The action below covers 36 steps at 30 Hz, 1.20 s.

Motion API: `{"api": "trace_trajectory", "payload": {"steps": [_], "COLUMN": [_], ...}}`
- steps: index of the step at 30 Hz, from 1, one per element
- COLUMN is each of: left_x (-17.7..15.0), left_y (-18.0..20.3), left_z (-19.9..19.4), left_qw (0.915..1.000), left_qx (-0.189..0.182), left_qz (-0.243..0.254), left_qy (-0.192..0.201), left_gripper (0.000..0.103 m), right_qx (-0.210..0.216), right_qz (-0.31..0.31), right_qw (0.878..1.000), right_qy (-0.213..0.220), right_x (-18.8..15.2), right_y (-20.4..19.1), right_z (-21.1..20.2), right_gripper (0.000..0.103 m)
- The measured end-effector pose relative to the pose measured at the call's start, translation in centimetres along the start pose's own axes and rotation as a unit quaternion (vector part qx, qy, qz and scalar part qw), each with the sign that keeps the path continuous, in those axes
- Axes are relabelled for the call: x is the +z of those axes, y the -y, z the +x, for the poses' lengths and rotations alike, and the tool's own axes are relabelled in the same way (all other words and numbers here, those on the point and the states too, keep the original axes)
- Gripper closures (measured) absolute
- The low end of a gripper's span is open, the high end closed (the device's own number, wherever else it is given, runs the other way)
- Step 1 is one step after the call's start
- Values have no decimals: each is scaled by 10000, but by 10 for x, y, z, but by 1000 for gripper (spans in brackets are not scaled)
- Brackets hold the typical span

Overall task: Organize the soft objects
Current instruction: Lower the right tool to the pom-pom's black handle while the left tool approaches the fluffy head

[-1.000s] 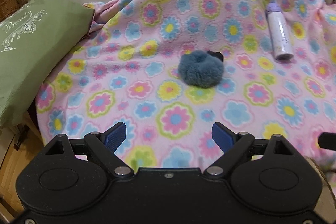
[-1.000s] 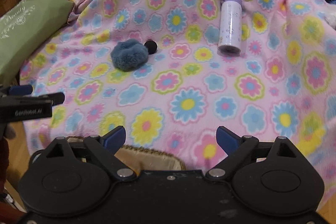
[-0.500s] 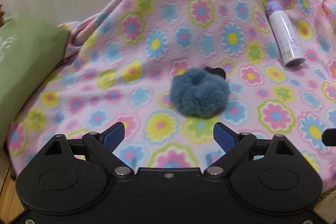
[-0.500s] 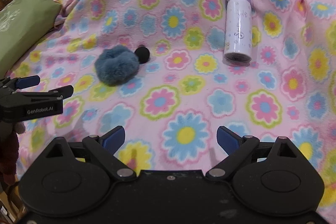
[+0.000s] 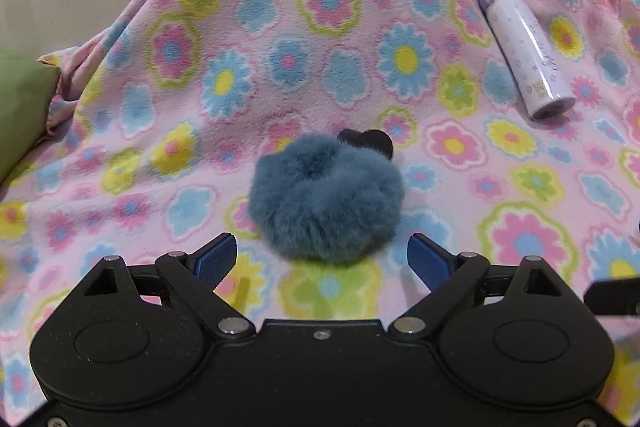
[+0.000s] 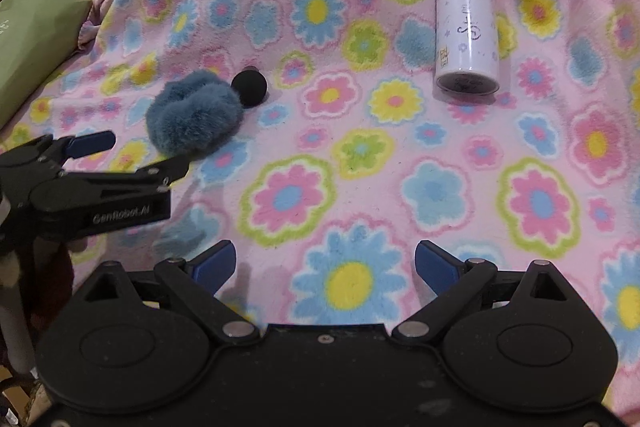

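A fluffy blue scrunchie [image 5: 326, 199] lies on the flowered pink blanket [image 5: 280, 27], with a small black pompom [image 5: 372, 143] touching its far side. My left gripper [image 5: 322, 259] sits just in front of it and its jaws are opening. The scrunchie's near edge is at their mouth, and the pads do not press on it. In the right wrist view the left gripper [image 6: 150, 149] reaches in from the left toward the scrunchie [image 6: 194, 117] and pompom [image 6: 250, 89]. My right gripper [image 6: 325, 259] hangs open over bare blanket [image 6: 360, 167], holding nothing.
A white bottle with a purple cap [image 6: 466, 27] lies on the blanket at the right, also seen in the left wrist view as the bottle [image 5: 524, 51]. A green cushion [image 6: 36, 39] lies at the left edge. A pale wall stands behind.
Both grippers have moved forward and down toward the blanket. The scrunchie has grown large in front of the left gripper, whose jaws stand slightly wider. The wicker basket has left the view.
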<state>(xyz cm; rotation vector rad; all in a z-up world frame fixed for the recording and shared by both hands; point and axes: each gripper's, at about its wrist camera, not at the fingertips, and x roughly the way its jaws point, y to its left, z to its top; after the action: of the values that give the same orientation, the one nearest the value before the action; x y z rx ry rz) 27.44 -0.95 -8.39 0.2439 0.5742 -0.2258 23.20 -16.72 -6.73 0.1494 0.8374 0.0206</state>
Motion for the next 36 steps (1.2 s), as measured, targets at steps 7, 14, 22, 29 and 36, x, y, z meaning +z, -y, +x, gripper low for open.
{"api": "trace_trajectory", "payload": {"steps": [7,14,22,29,36], "left_x": [9,3,1,3,-1], "left_y": [-31,-65,-53,-49,-55], "left_z": [32,50,53,55,43], "left_qw": [9952,9782,9796,9817,9779], "left_qx": [61,67,185,302,294], "left_qz": [-971,-2066,-1979,-1847,-2068], "left_qy": [56,-169,-279,-353,-33], "left_gripper": [7,7,7,7,14], "right_qx": [64,30,-129,-29,22], "right_qz": [179,202,0,-337,-568], "right_qw": [9998,9994,9975,9980,9981], "right_qy": [47,265,696,528,-247], "right_x": [8,29,90,155,181], "right_y": [6,1,-33,-68,-93], "right_z": [14,28,62,105,156], "right_gripper": [6,6,6,38,64]}}
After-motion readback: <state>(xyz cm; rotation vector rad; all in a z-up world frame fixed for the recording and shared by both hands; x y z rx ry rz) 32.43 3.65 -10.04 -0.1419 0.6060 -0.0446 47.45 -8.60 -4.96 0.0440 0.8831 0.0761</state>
